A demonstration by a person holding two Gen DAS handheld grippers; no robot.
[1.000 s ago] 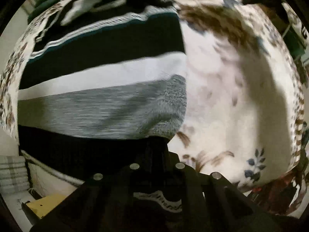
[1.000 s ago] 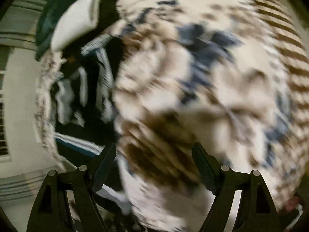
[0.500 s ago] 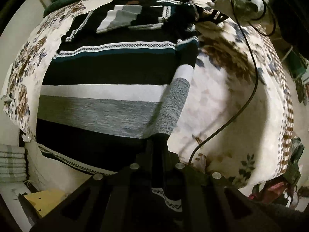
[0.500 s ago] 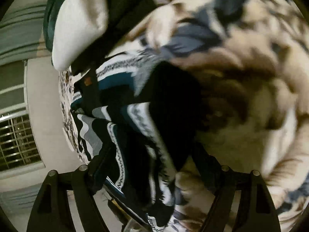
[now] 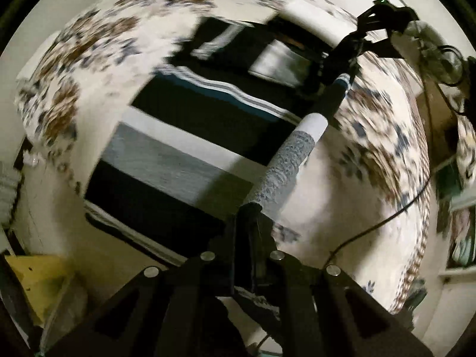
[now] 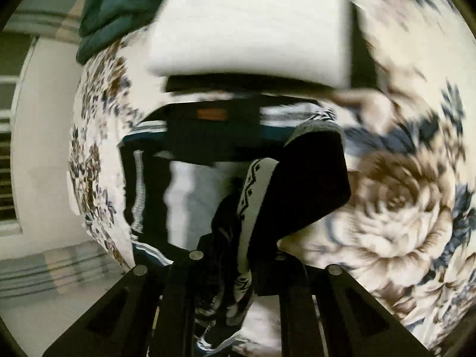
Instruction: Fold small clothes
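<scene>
A black, white, grey and teal striped sweater (image 5: 184, 136) lies on the flowered bedsheet (image 5: 366, 154). My left gripper (image 5: 250, 211) is shut on the sweater's near right edge, which rises from it as a taut strip. At the strip's far end, in the left wrist view, is my right gripper (image 5: 327, 80). In the right wrist view the right gripper (image 6: 238, 255) has its jaws closing, and bunched black fabric with a white patterned band (image 6: 253, 196) is pinched between them. The sweater's body (image 6: 184, 184) lies below.
A folded white garment (image 6: 250, 29) and a dark green one (image 6: 119, 9) lie at the bed's far end. A black cable (image 5: 372, 229) crosses the sheet at right. The bed edge, a yellow box (image 5: 32, 276) and the floor lie at lower left. A gloved hand (image 5: 422, 35) holds the right gripper.
Both grippers have risen and swung across the bed. The right gripper's jaws went from wide open to closed on the sweater's fabric. The sweater's right edge has lifted off the sheet.
</scene>
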